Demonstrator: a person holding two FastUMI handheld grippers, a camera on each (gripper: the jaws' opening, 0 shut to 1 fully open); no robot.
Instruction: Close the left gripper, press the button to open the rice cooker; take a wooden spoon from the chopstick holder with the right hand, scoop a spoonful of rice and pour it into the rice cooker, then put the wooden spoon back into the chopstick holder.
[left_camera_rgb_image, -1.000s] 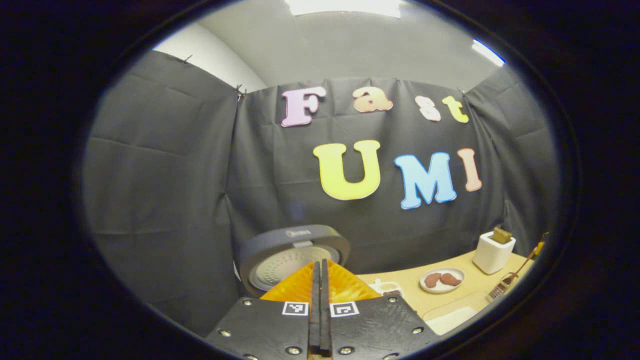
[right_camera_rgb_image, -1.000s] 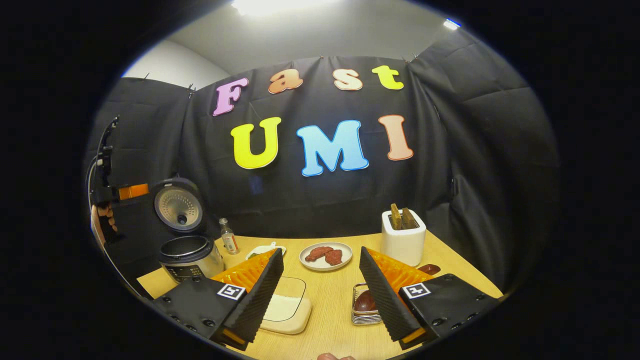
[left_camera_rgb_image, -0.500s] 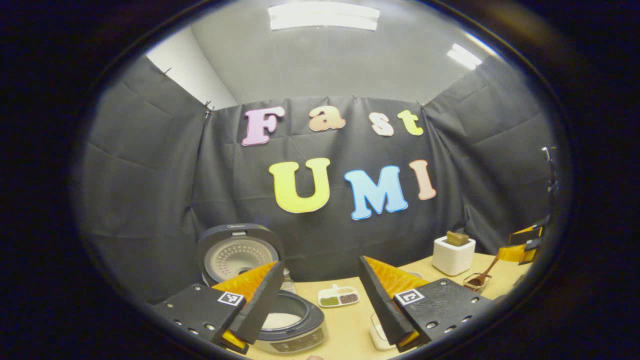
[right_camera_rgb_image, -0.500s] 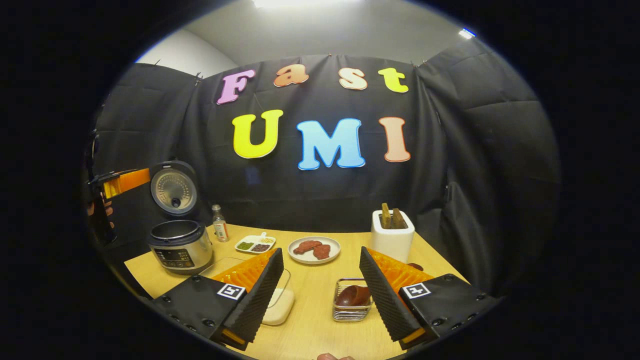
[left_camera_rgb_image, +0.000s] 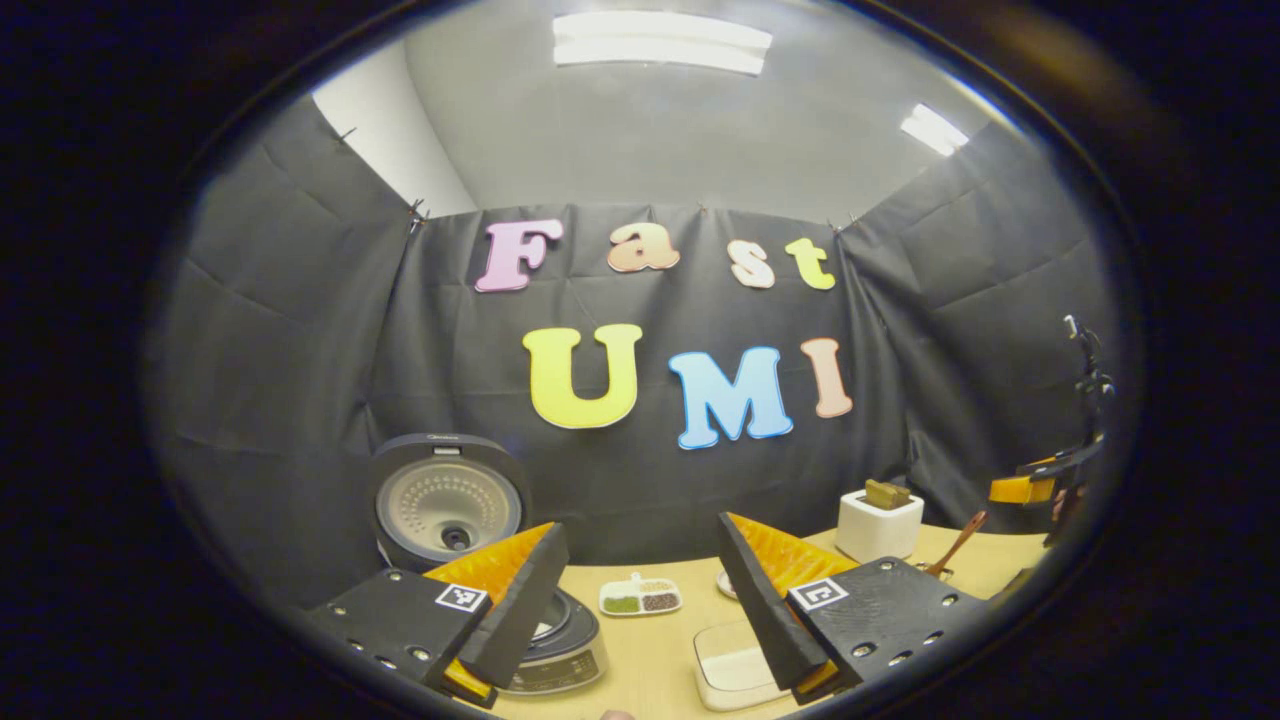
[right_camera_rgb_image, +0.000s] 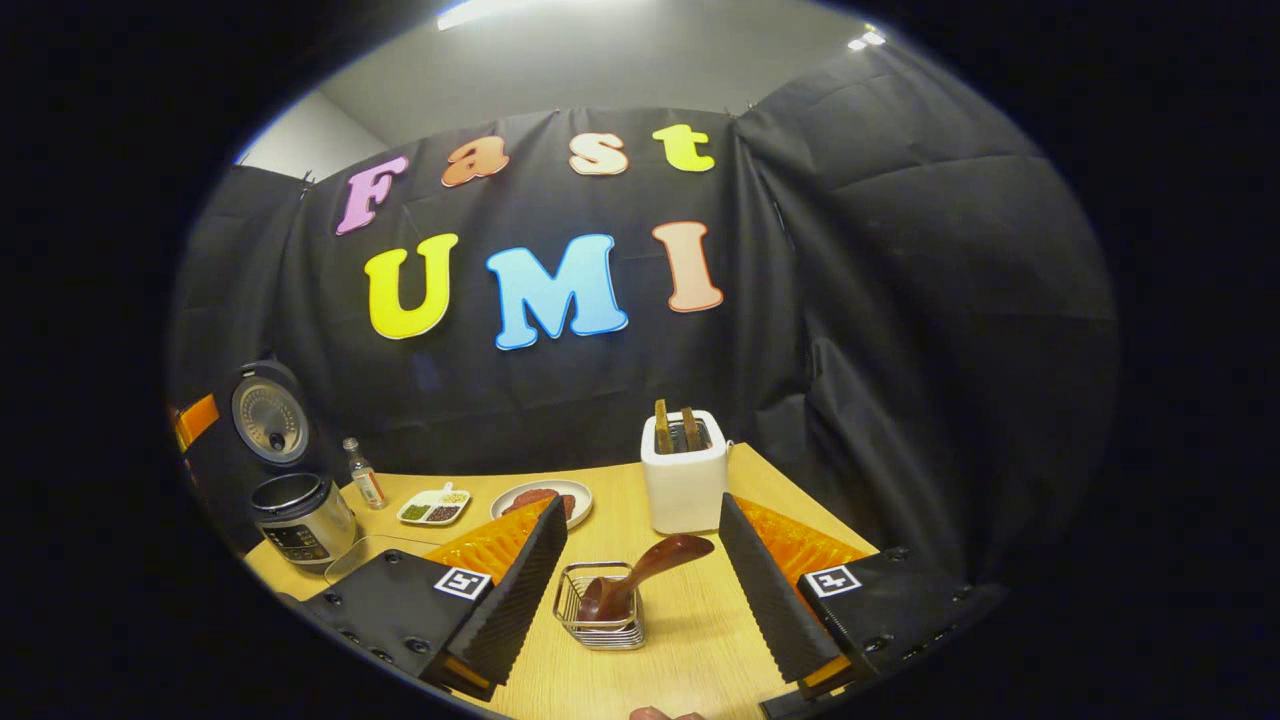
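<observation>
In the left gripper view my left gripper (left_camera_rgb_image: 640, 530) is open and holds nothing. The rice cooker (left_camera_rgb_image: 560, 640) stands just behind its left finger, with the lid (left_camera_rgb_image: 445, 500) up. In the right gripper view my right gripper (right_camera_rgb_image: 640, 505) is also open. A dark wooden spoon (right_camera_rgb_image: 640, 572) leans in the wire chopstick holder (right_camera_rgb_image: 600, 612), which sits on the table between and a little ahead of the two fingers, touching neither. The open rice cooker (right_camera_rgb_image: 298, 512) is far left. A lidded box of rice (left_camera_rgb_image: 728, 668) lies by my left gripper's right finger.
A white toaster (right_camera_rgb_image: 685, 478) stands right behind the holder. A plate of meat (right_camera_rgb_image: 545, 498), a small condiment dish (right_camera_rgb_image: 432, 505) and a little bottle (right_camera_rgb_image: 368, 485) line the back of the wooden table (right_camera_rgb_image: 690, 640). Black cloth walls close in on all sides.
My left gripper went from shut to open and drew back from the rice cooker. My right gripper swung toward the wire holder, which now sits between its fingers.
</observation>
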